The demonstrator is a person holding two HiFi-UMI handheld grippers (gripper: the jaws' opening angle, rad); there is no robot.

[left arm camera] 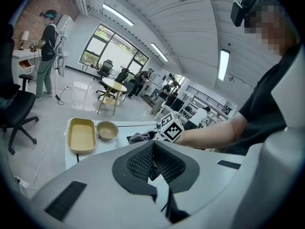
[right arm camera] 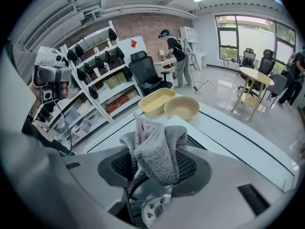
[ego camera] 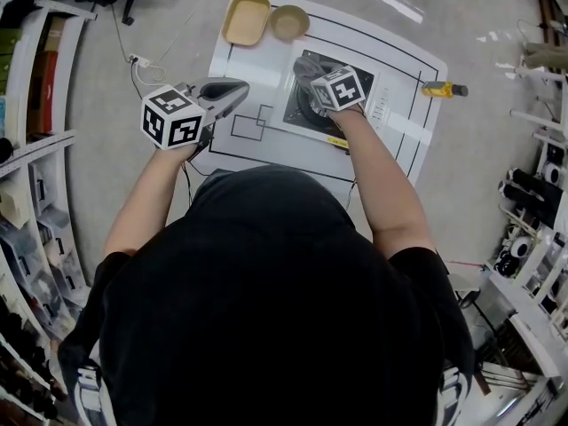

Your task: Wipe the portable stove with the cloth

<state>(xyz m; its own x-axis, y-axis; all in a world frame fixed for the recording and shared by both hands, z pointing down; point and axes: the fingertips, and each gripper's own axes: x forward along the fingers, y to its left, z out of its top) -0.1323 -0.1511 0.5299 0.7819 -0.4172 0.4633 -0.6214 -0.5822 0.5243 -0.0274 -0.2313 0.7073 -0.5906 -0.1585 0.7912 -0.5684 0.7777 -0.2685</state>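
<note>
Grey cloth, soft and light, hung pinched in the right gripper over the stove; left gripper was closed, seemingly empty.

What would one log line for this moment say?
right gripper: jaws shut on cloth, over stove | left gripper: jaws shut, empty, left of stove | tray, bowl: mat's far edge

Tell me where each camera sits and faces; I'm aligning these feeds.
Head view: on the head, steeply down at the portable stove; left forearm and right forearm show.
Left gripper view: on the left gripper, jaws shut, facing the right forearm.
Right gripper view: on the right gripper clamping the cloth, facing shelves; no body.
All share the tray and bowl.
</note>
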